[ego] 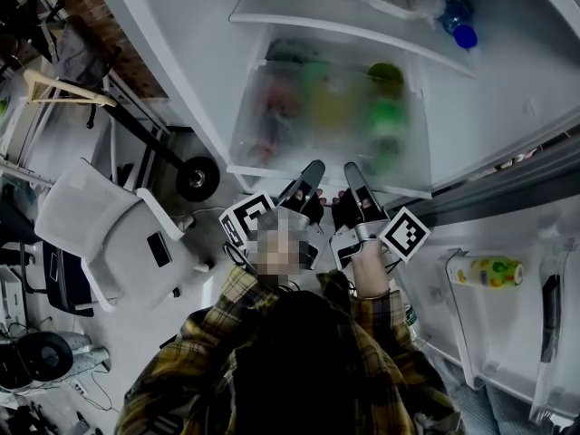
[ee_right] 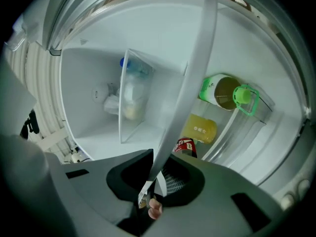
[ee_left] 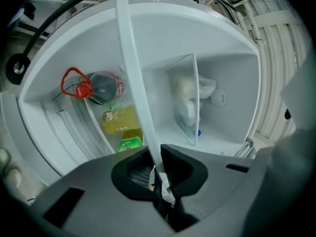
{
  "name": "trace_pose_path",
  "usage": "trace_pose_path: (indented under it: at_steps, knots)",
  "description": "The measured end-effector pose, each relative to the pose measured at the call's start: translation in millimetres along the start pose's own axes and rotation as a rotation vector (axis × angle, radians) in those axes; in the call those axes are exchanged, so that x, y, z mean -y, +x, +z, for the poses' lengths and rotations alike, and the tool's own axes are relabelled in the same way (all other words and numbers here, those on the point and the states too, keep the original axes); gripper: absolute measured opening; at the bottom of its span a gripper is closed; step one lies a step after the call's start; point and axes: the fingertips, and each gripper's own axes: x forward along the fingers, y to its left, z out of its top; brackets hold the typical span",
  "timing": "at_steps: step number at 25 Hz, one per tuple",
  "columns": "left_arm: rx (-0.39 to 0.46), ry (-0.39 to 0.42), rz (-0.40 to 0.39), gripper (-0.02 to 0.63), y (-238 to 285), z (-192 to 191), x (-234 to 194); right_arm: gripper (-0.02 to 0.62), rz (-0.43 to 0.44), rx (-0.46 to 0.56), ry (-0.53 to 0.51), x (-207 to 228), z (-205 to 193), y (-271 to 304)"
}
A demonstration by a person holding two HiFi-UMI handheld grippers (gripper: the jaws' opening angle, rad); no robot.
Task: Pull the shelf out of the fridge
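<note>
The frosted shelf (ego: 299,107) lies low in the open fridge, with bottles dimly visible through it. Both grippers meet its front edge side by side: my left gripper (ego: 314,172) and my right gripper (ego: 352,172). In the left gripper view the shelf's white front strip (ee_left: 133,73) runs down between the jaws of the left gripper (ee_left: 160,179), which are shut on it. In the right gripper view the same strip (ee_right: 195,73) passes between the jaws of the right gripper (ee_right: 155,181), also shut on it.
An upper shelf (ego: 299,18) carries a bag and a blue-capped bottle (ego: 464,34). A green-capped bottle (ee_right: 224,93), a yellow bottle (ee_right: 200,128) and a red-capped dark bottle (ee_left: 101,88) lie in the fridge. The door bin (ego: 460,311) is at right, a white chair (ego: 109,234) at left.
</note>
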Motion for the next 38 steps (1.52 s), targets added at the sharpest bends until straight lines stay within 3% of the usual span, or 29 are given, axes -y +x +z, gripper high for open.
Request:
trace_pose_path:
  at_steps: [16,38]
  knots:
    - [-0.009,-0.001,0.007,0.043,-12,-15,4,0.063,-0.004,-0.005,-0.017,-2,-4,-18]
    - [-0.024,-0.016,0.018,0.043,-6,-4,-4,0.063,-0.018,-0.015,-0.022,2,-5,-2]
